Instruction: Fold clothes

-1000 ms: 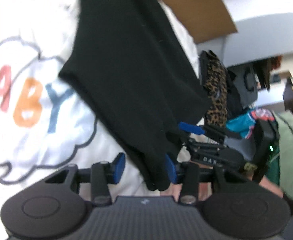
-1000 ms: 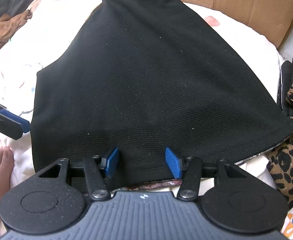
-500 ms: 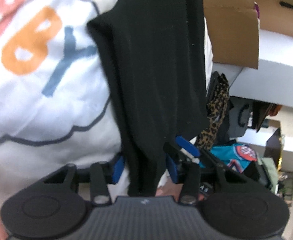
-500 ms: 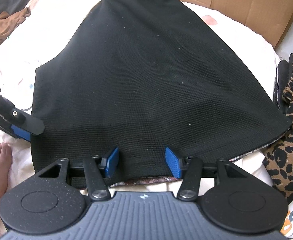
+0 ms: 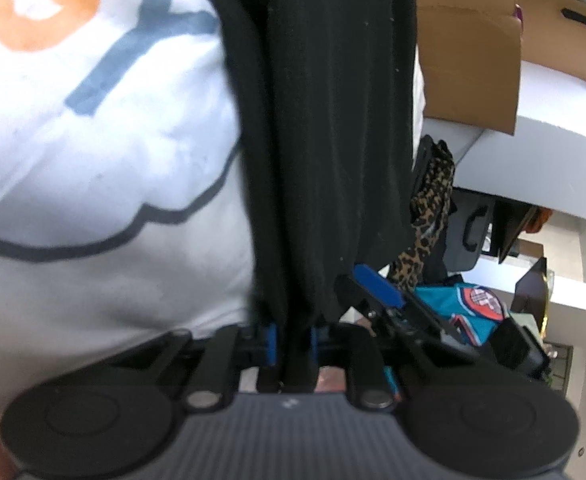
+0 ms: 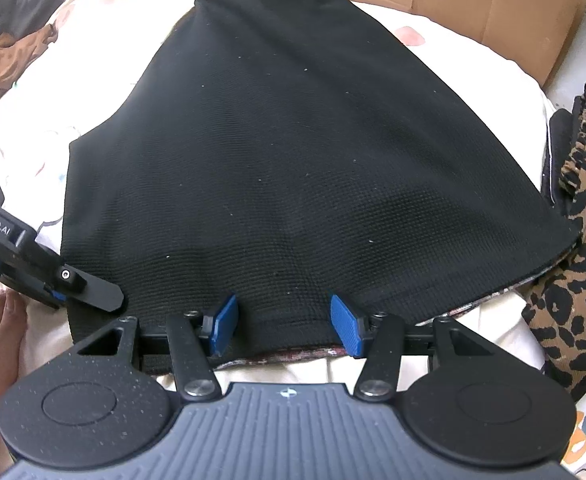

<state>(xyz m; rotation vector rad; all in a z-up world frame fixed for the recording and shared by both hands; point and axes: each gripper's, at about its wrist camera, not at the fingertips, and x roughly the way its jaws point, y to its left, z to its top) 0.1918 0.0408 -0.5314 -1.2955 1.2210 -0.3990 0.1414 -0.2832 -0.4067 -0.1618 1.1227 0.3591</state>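
- My left claw is clenched on a bunched edge of the one black knit garment.
- My right claw is spread wide over its near hem.
- The garment lies on a white printed blanket, beside one leopard-print cloth.

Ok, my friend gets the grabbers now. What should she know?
Left gripper: fingers shut on the near-left hem of the black garment.
Right gripper: fingers open, straddling the near hem, not pinching.
The garment lies spread flat on the white bedding, waistband far away.
Done: laid out.
Left: right grips its hem, then probably fold toward the waistband.
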